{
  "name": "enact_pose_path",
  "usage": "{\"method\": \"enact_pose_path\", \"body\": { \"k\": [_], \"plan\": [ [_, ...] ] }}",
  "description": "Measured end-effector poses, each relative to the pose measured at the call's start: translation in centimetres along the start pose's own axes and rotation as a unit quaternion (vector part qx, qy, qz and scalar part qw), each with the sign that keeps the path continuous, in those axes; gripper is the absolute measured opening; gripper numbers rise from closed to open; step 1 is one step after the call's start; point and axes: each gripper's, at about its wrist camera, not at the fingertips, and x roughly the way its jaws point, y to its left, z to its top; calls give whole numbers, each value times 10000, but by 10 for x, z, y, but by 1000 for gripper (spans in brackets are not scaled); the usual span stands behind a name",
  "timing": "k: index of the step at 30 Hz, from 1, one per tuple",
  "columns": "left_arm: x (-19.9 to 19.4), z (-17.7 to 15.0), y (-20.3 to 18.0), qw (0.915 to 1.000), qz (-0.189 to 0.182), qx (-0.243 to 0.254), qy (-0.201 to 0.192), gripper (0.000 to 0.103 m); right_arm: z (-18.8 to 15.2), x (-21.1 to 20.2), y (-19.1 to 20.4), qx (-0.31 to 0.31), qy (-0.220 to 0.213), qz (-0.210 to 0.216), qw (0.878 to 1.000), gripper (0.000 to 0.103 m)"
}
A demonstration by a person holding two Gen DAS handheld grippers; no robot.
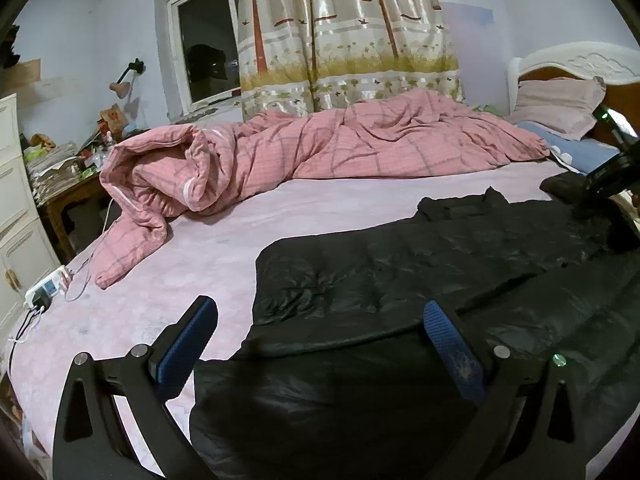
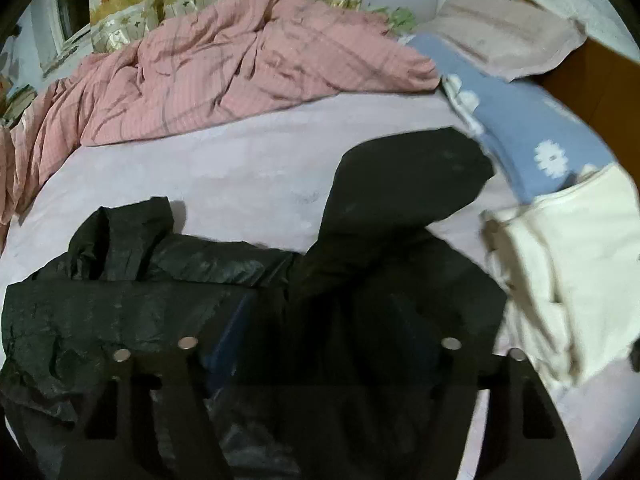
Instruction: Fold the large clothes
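Observation:
A large black padded jacket [image 1: 420,280] lies spread on the pink bed sheet [image 1: 192,264]. My left gripper [image 1: 320,320] is open, its blue-padded fingers [image 1: 448,332] wide apart just above the jacket's near hem. In the right wrist view the jacket [image 2: 180,280] fills the foreground, with its black hood [image 2: 400,184] stretched toward the pillows. My right gripper [image 2: 320,344] sits low over the jacket's collar area. Its fingers are dark and blurred against the cloth, so their state is unclear. The right gripper also shows at the right edge of the left wrist view [image 1: 612,176].
A rumpled pink checked duvet [image 1: 320,144] lies along the far side of the bed. Pillows [image 1: 560,104] and a blue flowered cloth [image 2: 532,128] lie at the headboard. A cream garment [image 2: 572,264] lies right of the jacket. A power strip with cables [image 1: 44,292] sits at the bed's left edge.

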Motion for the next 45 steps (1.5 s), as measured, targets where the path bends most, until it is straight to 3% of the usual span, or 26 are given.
{"method": "enact_pose_path", "body": {
  "k": [1, 2, 3, 4, 6, 7, 9, 12, 15, 17, 20, 22, 23, 26, 27, 31, 33, 38, 42, 45],
  "plan": [
    [-1, 0, -1, 10000, -25, 16, -11, 102, -1, 8, -1, 45, 87, 9, 10000, 31],
    [-2, 0, -1, 10000, -47, 21, -31, 102, -2, 11, -1, 69, 136, 70, 9999, 11],
    [-3, 0, 0, 10000, -56, 23, -53, 102, -4, 11, -2, 70, 127, 74, 9999, 5],
    [-4, 0, 0, 10000, -50, 22, -71, 102, -5, 6, 1, 81, 47, -17, 10000, 4],
    [-5, 2, 2, 10000, -65, -12, -68, 102, -20, -36, 4, 191, -887, -74, 9958, 4],
    [-5, 2, 3, 9999, -83, -58, -72, 102, -35, -71, 10, 0, -1577, 240, 9872, 4],
    [-7, 4, 6, 9998, -108, -162, -95, 102, -59, -110, 25, -319, -1942, 769, 9774, 4],
    [-9, 5, 7, 9996, -110, -242, -118, 102, -89, -136, 50, -873, -1816, 1338, 9703, 3],
    [-14, 5, 8, 9994, -130, -301, -139, 102, -116, -124, 67, -1208, -1280, 1396, 9744, 4],
    [-18, 6, 10, 9992, -166, -328, -175, 102, -130, -107, 72, -1291, -990, 1167, 9798, 4],
    [-24, 4, 11, 9990, -100, -330, -284, 102, -142, -85, 70, -1232, -568, 637, 9887, 18],
    [-25, 2, 12, 9989, 28, -321, -346, 102, -143, -91, 66, -1087, -578, 629, 9904, 23],
    [-24, 2, 13, 9990, 16, -302, -336, 102, -141, -98, 63, -1020, -630, 710, 9902, 32],
    [-20, 4, 16, 9990, -41, -347, -264, 102, -131, -124, 50, -668, -973, 1020, 9878, 75],
    [-20, 5, 18, 9989, -80, -391, -251, 102, -126, -135, 45, -542, -1107, 1105, 9862, 78],
    [-17, 6, 24, 9978, -196, -611, -176, 102, -86, -148, 33, -26, -1386, 1120, 9840, 78],
    [-15, 6, 24, 9976, -209, -644, -147, 102, -60, -137, 36, 81, -1285, 1106, 9855, 78],
    [-20, 4, 18, 9980, -235, -529, -272, 102, -3, -66, 46, 253, -552, 709, 9956, 78],
    [-18, 5, 17, 9984, -268, -474, -166, 102, 7, -14, 37, 475, 57, 330, 9983, 78],
    [-11, 6, 21, 9954, -663, -672, 179, 102, 5, 11, 18, 953, 273, 276, 9947, 78]
  ]
}}
